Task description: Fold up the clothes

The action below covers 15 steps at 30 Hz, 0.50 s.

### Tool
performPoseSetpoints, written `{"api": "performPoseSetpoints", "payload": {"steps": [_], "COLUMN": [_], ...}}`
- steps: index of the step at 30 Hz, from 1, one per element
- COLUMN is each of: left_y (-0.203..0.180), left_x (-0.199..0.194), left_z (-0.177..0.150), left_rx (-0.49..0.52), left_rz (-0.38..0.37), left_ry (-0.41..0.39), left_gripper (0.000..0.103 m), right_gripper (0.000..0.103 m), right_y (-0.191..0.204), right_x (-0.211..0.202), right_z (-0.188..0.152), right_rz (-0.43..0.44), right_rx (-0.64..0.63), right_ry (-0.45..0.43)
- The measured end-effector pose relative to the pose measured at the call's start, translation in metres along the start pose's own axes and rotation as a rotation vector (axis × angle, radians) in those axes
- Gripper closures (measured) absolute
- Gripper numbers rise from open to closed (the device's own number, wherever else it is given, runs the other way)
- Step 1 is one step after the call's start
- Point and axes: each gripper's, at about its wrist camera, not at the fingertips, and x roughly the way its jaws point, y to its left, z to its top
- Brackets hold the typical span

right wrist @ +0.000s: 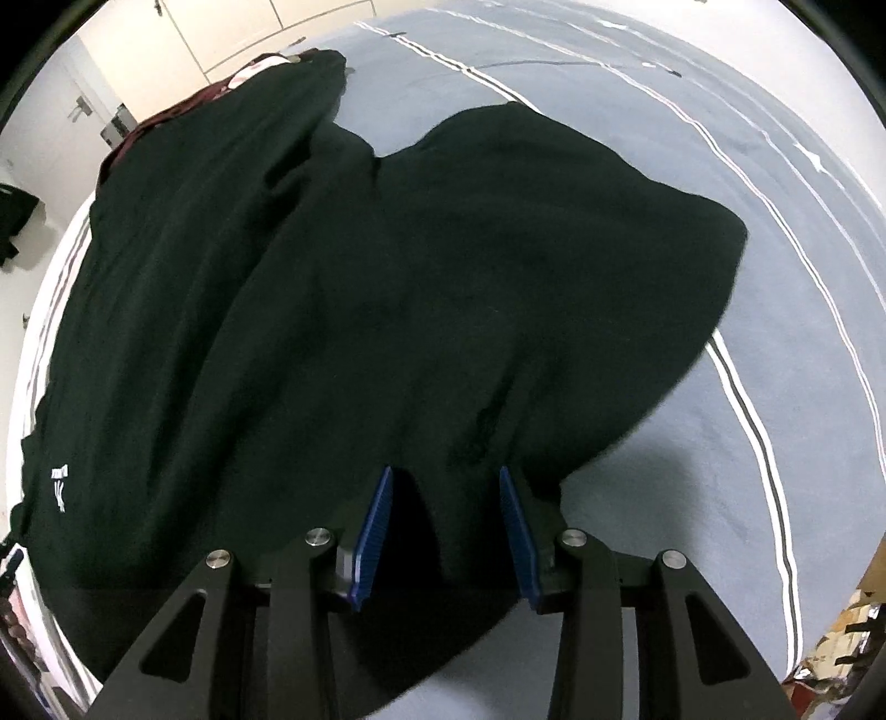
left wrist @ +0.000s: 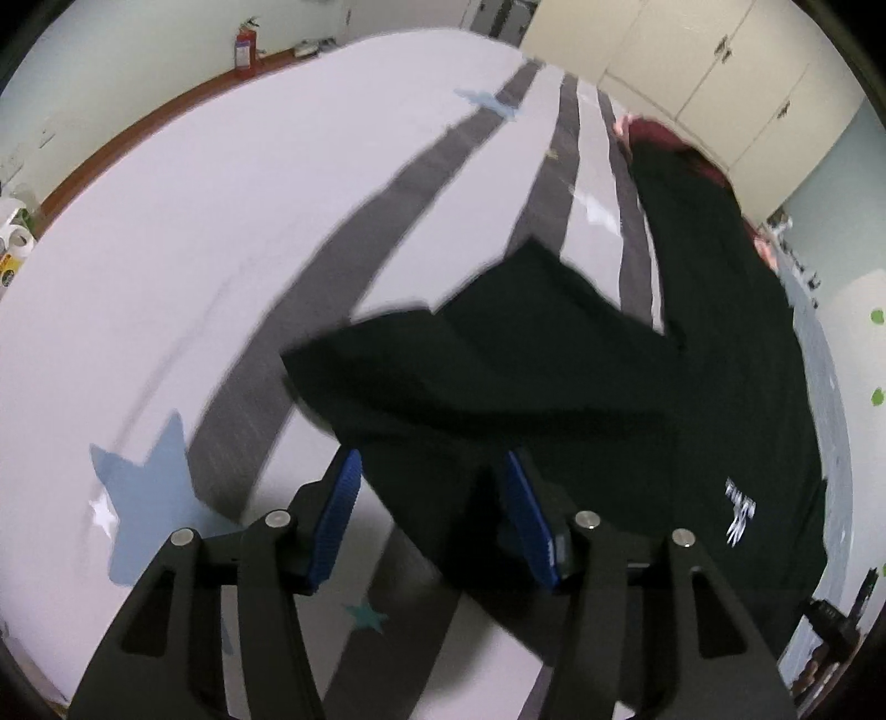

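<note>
A black sweatshirt [left wrist: 554,399] with a small white logo [left wrist: 739,515] lies spread on the bed. One sleeve [left wrist: 498,310] is angled out across the striped sheet [left wrist: 166,249]. My left gripper [left wrist: 432,459] is open over the sleeve's near edge, its blue pads [left wrist: 338,526] wide apart with black cloth between them. In the right wrist view the same sweatshirt [right wrist: 387,277] fills the middle, its logo [right wrist: 60,487] at the far left. My right gripper [right wrist: 446,473] is open too, and a fold of the black fabric runs between its pads [right wrist: 376,537].
A maroon garment [left wrist: 659,130] [right wrist: 166,111] pokes out from under the sweatshirt's far end. Pale cupboards [left wrist: 692,66] stand beyond the bed, with a red fire extinguisher [left wrist: 243,47] on the far wall. Paper rolls [left wrist: 16,232] sit at the left. The blue-grey sheet [right wrist: 720,498] stretches right.
</note>
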Motion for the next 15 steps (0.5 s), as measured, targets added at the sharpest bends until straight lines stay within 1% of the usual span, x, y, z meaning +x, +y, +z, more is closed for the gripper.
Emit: {"api": "performPoseSetpoints", "payload": {"steps": [1,3,7,10,11,13,15], "left_y": [0.000,-0.002,-0.008,-0.021,-0.027,-0.035,-0.050], "left_x": [0.009,0.024,0.026,0.015,0.011,-0.001,-0.010], "left_z": [-0.003,-0.001,-0.004,-0.015,-0.020,-0.035,-0.060], "left_rx": [-0.002,0.001,0.013,-0.039,-0.053,-0.053,-0.031], "left_rz": [0.010,0.037,0.082,0.040,0.023,-0.009,-0.037], "left_ry": [0.026,0.046,0.025,0.040,0.046,0.061,0.083], "left_gripper": [0.050,0.050,0.050,0.050,0.050,0.050,0.050], "right_gripper": [0.066,0.066,0.066,0.066,0.066,0.065,0.065], "right_y": [-0.001,-0.004,-0.010,-0.010,-0.010,-0.009,-0.004], "right_x": [0.000,-0.001,-0.002,-0.006,-0.008,-0.011,-0.014], "right_z": [-0.002,-0.006,-0.014,-0.022,-0.026,-0.036,-0.049], "right_rz": [0.005,0.015,0.034,0.065,0.087,0.137,0.187], "right_rx": [0.001,0.002,0.004,-0.005,-0.002,0.004,-0.005], "right_ry": [0.004,0.011,0.026,0.038,0.048,0.070,0.092]}}
